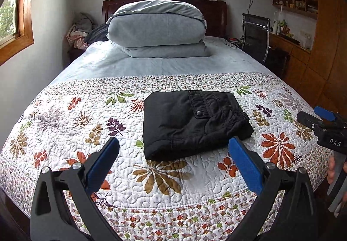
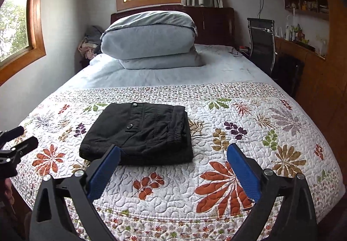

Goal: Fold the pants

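Both the left gripper (image 1: 173, 149) and the right gripper (image 2: 173, 155) hung with blue pads spread wide, empty, over the near edge of the floral quilted bedspread (image 1: 65, 123). The folded black pants (image 1: 190, 126) lay flat mid-quilt, bare quilt on every side. Beyond sat a stacked grey duvet (image 1: 156, 30).

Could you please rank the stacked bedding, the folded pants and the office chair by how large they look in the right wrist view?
1. Bedding
2. Pants, nearly as large, but nearer the camera, so this order is unsure
3. Chair, clearly smallest, partly hidden by the bed
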